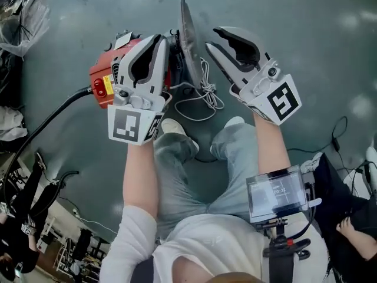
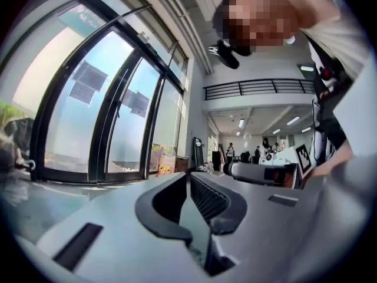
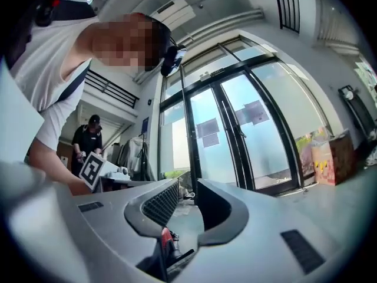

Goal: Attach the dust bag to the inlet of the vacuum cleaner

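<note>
A red vacuum cleaner [image 1: 106,78] lies on the grey floor, left of centre in the head view. My left gripper [image 1: 160,39] hovers right over it, jaws shut, with nothing seen between them in the left gripper view [image 2: 188,174]. The grey dust bag [image 1: 189,46] stands edge-on beside the vacuum's black end [image 1: 174,47]; whether the two are joined I cannot tell. My right gripper [image 1: 211,36] is just right of the bag, jaws a little apart. The right gripper view [image 3: 187,184] shows only glass doors between them.
A black hose [image 1: 50,119] runs from the vacuum toward the lower left. A white cord [image 1: 203,99] lies looped on the floor below the bag, near the person's shoes [image 1: 174,127]. A plastic bag [image 1: 23,22] sits at the upper left, dark cables [image 1: 339,134] at the right.
</note>
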`<state>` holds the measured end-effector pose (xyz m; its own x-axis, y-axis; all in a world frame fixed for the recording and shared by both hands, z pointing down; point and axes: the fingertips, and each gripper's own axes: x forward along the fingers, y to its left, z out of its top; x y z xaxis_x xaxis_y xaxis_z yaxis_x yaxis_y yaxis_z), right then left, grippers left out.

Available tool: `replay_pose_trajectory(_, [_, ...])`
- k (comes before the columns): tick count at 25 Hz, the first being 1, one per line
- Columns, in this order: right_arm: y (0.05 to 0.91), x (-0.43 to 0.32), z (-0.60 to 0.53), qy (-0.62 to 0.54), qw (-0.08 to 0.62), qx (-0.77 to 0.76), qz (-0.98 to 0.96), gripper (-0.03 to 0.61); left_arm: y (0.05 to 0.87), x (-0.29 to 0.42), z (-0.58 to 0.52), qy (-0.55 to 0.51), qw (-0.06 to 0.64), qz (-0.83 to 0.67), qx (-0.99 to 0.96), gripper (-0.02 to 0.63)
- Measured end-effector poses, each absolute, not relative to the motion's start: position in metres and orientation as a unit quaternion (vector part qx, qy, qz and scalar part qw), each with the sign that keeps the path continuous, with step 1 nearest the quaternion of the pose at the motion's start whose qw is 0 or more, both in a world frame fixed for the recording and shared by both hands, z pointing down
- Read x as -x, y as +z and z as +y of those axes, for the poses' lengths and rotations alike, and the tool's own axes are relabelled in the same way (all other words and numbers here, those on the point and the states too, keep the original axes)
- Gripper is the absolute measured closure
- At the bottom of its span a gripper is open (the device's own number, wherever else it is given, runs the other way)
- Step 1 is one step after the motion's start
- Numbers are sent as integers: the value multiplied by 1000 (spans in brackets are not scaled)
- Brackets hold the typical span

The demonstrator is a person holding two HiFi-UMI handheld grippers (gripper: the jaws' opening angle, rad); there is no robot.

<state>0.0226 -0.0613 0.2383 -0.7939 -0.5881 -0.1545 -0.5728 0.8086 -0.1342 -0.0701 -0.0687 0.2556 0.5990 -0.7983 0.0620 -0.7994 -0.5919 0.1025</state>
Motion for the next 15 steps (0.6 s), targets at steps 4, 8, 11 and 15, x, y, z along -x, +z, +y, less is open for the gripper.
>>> replay_pose_trajectory(4, [192,-33,-51,-65,80,335,936,510,214,59,-40,35,73,-430,-899,607])
replay_pose_trajectory(8, [107,-39,-37,-75,44,334,939,572,137,65,-21,20,147,-448,-882,607])
replay_pose_trajectory(11, [15,-49,-14,-74,36,333,939,572,50,55,-2,37,156,-452,-877,607])
replay_pose_trajectory(15, [-91,-53,11,-56,37,335,940,572,-51,37,21,53,160,-433,-885,607])
